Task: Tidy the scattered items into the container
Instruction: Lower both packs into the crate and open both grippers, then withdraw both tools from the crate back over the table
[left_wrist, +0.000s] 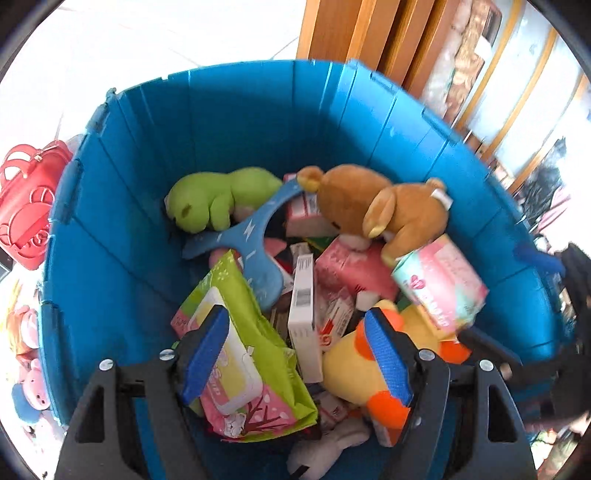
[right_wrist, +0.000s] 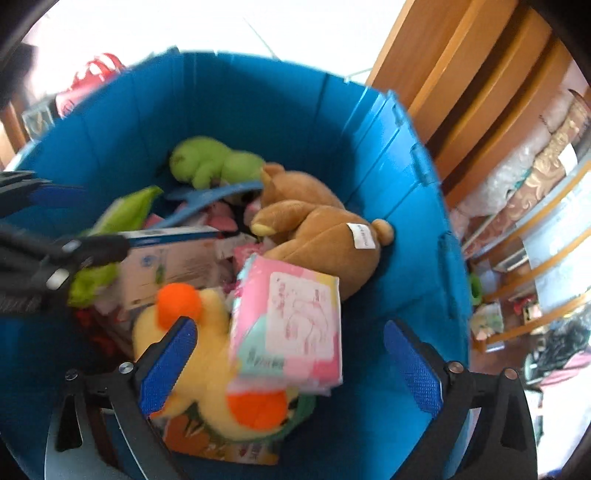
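- Left wrist view: the left tool (left_wrist: 297, 354) points steeply down into the big blue plastic bin (left_wrist: 236, 122), its blue-padded jaws standing apart with nothing pressed between them; a green-and-pink soft pack of wet wipes (left_wrist: 240, 365) lies below its left finger and a yellow plush duck with orange feet (left_wrist: 354, 365) below its right finger.
- Right wrist view: the right tool (right_wrist: 291, 363) also tilts down into the bin (right_wrist: 236, 110), jaws spread wide; a pink-and-mint soft packet (right_wrist: 291, 325) sits in the gap, clear of both pads, and looks motion-blurred.
- That packet rests on the pile, partly over the duck (right_wrist: 192, 354) and just beside the brown plush bear (right_wrist: 314, 225).
- Bin contents, left wrist view: a green plush frog (left_wrist: 218, 199) lies at the far left, the bear (left_wrist: 380, 206) at the far right, and a blue plastic Y-shaped piece (left_wrist: 255, 240) runs between them toward the wipes.
- A white upright carton with a barcode (left_wrist: 304, 314) stands in the middle among pink cartons (left_wrist: 351, 269); the pink-and-mint packet (left_wrist: 439, 284) lies right of them.
- A white plush toy (left_wrist: 325, 450) shows at the near edge.
- In the right wrist view, the left tool (right_wrist: 85, 221) reaches in from the left edge.
- Outside the bin: a red plastic basket (left_wrist: 29, 206) to the left, wooden furniture (left_wrist: 373, 33) beyond the far rim, and pink toys (left_wrist: 29, 373) on the floor by the near left wall.
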